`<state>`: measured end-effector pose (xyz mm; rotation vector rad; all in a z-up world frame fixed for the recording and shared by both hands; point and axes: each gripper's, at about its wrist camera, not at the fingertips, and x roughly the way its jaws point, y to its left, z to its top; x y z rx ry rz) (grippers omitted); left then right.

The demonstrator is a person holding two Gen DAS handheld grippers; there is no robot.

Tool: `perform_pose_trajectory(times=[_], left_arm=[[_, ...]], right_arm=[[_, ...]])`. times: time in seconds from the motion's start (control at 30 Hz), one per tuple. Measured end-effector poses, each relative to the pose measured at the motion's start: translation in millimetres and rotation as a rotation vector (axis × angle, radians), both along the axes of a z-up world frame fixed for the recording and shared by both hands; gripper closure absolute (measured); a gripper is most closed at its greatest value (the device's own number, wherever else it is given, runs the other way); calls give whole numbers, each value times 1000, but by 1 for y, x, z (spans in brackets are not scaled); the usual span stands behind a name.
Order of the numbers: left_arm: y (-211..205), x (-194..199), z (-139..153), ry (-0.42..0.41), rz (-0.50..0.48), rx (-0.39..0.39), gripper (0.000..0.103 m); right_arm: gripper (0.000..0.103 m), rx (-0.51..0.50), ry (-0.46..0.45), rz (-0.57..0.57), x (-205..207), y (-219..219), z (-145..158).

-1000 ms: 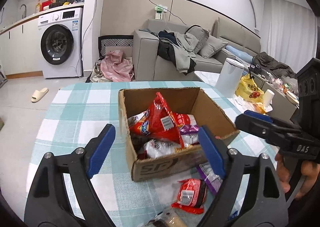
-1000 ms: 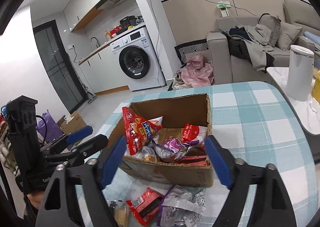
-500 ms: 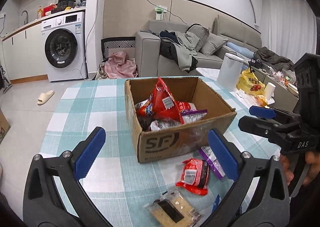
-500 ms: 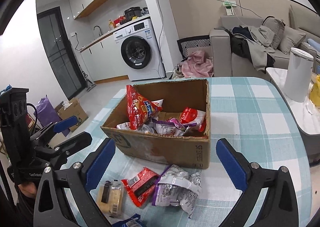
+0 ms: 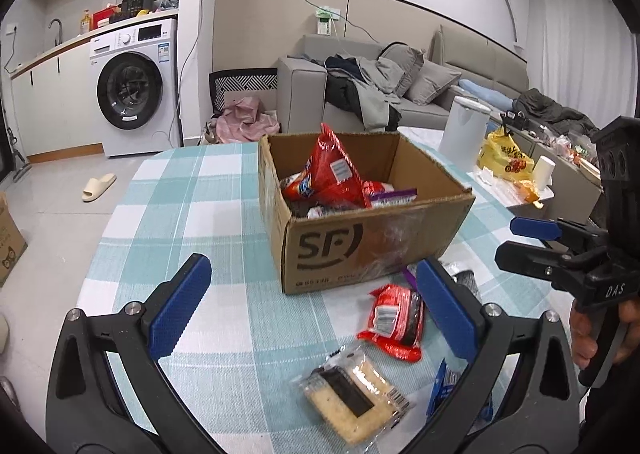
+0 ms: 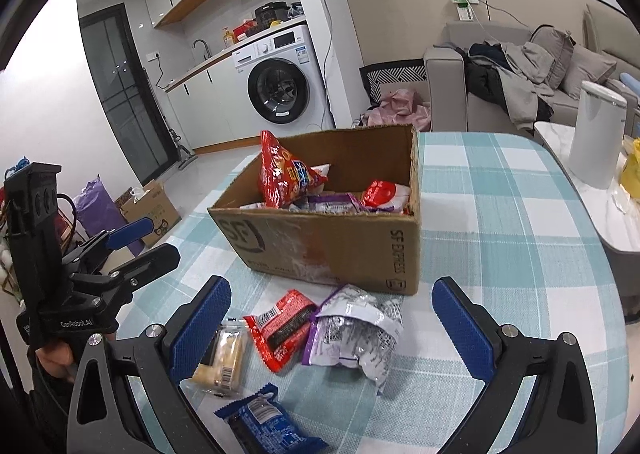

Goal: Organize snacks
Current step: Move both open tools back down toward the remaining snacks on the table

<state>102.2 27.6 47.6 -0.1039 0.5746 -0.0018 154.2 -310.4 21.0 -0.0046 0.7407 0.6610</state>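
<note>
Cardboard box blocks table centre; loose snack packets crowd its near side; checked cloth left of box lies clear

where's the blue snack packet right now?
The blue packet lies on the checked tablecloth at the bottom of the right wrist view, nearest the camera, just below the pale cracker pack and short of the cardboard box.

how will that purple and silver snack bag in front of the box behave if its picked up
The purple and silver bag looks crumpled and slack, so it will probably flop and sag from wherever it is pinched. Its shiny foil may slip between pads. It seems light for its size, lying puffed against the red packet, which it might nudge.
</note>
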Motion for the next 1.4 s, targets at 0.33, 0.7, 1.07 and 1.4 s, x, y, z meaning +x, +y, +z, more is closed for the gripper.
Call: perform_pose_trajectory(times=[0.33, 0.7, 1.07, 1.4], left_arm=[[-1, -4, -16, 43, -1, 14, 1], [-16, 5, -44, 133, -45, 59, 1], [-9, 7, -80, 236, -27, 38, 1], [-17, 15, -98, 306, -44, 55, 1]], right_arm=[[0, -26, 21, -23, 5, -9, -6], [0, -87, 63, -30, 12, -5, -24], [0, -134, 112, -3, 16, 5, -45], [0, -139, 165, -4, 24, 10, -65]])
